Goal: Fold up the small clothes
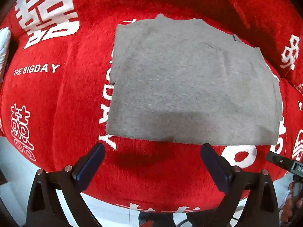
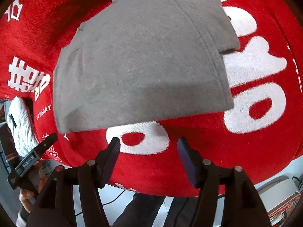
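The left gripper [image 1: 152, 149] has its jaws spread wide and grips nothing, hanging just short of the near edge of the gray garment [image 1: 189, 83], while the right gripper [image 2: 148, 142] is also released, its jaws parted over the white lettering near that same edge with nothing between them. The garment lies folded into a flat, layered rectangle on the red blanket [image 1: 66, 98], apart from both sets of fingers, which suggests the fold is laid down and finished. At the blanket's left edge a white cloth [image 2: 20, 124] sits aside, possibly the next piece.
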`<state>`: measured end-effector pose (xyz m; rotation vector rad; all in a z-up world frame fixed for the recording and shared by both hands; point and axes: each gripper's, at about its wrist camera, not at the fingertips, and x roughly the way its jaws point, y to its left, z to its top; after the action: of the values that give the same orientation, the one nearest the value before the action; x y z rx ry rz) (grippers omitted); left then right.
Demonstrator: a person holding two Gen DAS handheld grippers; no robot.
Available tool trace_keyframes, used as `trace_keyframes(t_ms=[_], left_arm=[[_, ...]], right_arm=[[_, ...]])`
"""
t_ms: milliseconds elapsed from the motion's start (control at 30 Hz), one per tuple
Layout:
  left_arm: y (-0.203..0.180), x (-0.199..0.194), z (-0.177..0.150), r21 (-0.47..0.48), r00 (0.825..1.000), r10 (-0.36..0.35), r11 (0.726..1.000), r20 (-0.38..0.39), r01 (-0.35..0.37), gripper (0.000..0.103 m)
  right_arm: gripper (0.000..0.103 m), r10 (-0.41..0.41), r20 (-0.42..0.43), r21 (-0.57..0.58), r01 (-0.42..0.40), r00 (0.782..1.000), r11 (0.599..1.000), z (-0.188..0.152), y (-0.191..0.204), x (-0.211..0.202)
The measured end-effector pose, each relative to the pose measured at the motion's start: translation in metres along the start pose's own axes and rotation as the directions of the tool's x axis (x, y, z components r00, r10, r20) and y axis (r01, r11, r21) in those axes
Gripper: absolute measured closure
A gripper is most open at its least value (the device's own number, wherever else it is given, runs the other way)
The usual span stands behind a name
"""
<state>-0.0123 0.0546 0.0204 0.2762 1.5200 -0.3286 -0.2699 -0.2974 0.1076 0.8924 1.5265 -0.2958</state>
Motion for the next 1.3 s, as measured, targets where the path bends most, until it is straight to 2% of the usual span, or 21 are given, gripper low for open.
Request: trace_keyframes(t_ms=[133,533,600,633,733,933,1033,1300], left_arm=[[-0.003,0.003,0.004,-0.007,0.999,0.032,0.999,-0.009,-0.032,0.002],[-0.032,0.013,0.001,0.036,0.997,0.077,0.996,-0.015,-0.076,0.002],[-0.034,0.02,-0.001,0.053,0.995,0.102,0.994,-0.016,-0.101,0.002],[-0.034,0.025,-0.003,0.057,0.994,0.107,0.993,-0.024,-0.105,0.002],[-0.029,0.037,-0.006,0.06,0.995,0.061,0.997,-0.075,-0.056,0.002],[-0.007,0.031,0.001,0.137,0.998,-0.014,0.99,-0.055,0.022,0.002],[0.013,0.023,0.012,0.152,0.999,-0.023,0.988,-0.025,0.027,0.002],[0.085,0.025,0.042,0.079,0.998,-0.063,0.995,0.006,0.062,0.002]], right_arm=[[0.025,0.015,0.007,-0.021,-0.015,1.0,1.0,0.007,0.002,-0.003],[0.022,0.08,0.044,-0.016,-0.079,0.996,0.997,0.017,-0.016,-0.011],[0.01,0.096,0.06,-0.038,-0.094,0.994,0.995,0.016,-0.013,-0.013],[0.0,0.1,0.069,-0.047,-0.097,0.993,0.994,0.015,-0.011,-0.014],[0.0,0.116,0.075,-0.074,-0.111,0.99,0.991,0.01,0.002,-0.014],[0.0,0.161,0.069,-0.028,-0.159,0.985,0.987,-0.008,0.034,0.007],[0.0,0.187,0.084,0.011,-0.189,0.979,0.982,-0.018,0.049,0.022],[0.0,0.271,0.028,0.12,-0.273,0.962,0.955,-0.031,0.092,0.07]])
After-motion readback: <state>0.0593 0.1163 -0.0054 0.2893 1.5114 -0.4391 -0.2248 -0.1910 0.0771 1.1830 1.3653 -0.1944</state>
